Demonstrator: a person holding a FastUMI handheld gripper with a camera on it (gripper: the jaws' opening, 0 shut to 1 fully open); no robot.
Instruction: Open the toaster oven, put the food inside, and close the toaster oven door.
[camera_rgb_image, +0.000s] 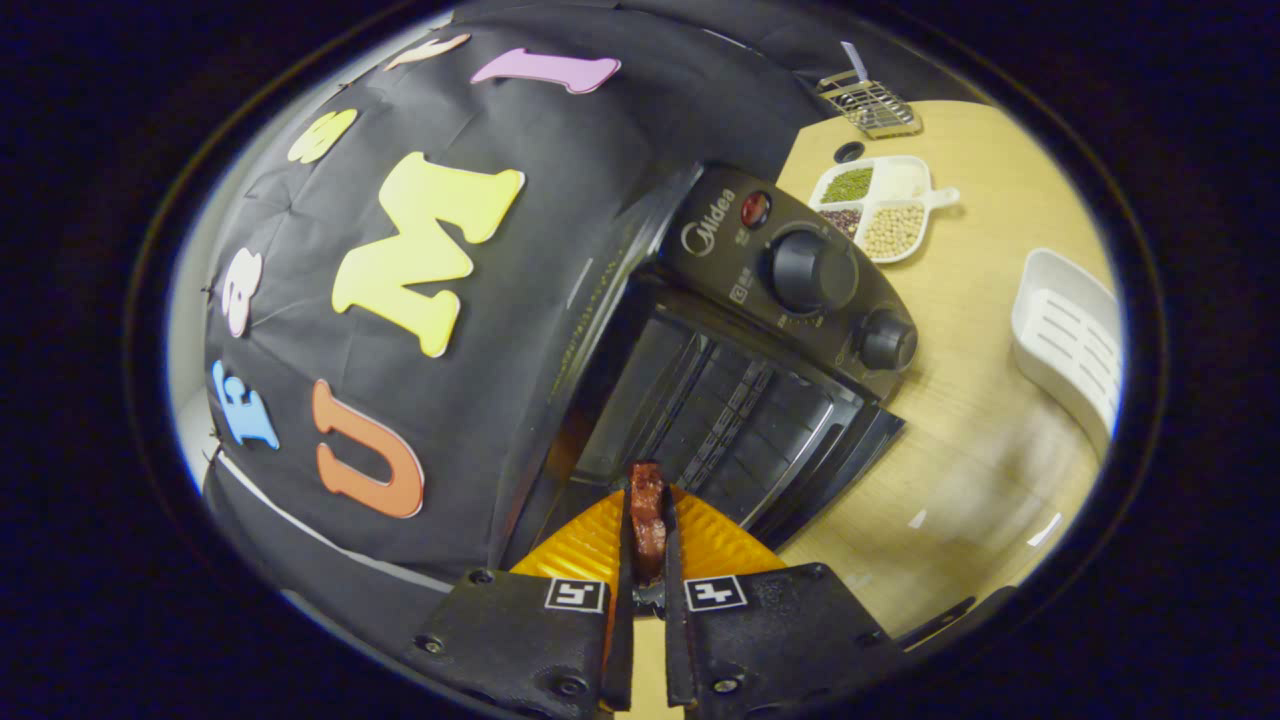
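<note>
A: What is seen in the gripper view?

B: The gripper is seen with its jaws drawn nearly together, and a dark red piece of food is pinched between both fingers.

A: Where is the toaster oven?

B: The toaster oven is found just beyond the fingers on the wooden bench. Its door is let down, and the dark inside with its wire rack is exposed. The food is held at the mouth of the opening.

A: And further off?

B: A divided dish of beans, a wire basket and a white slotted tray are seen on the bench.
</note>
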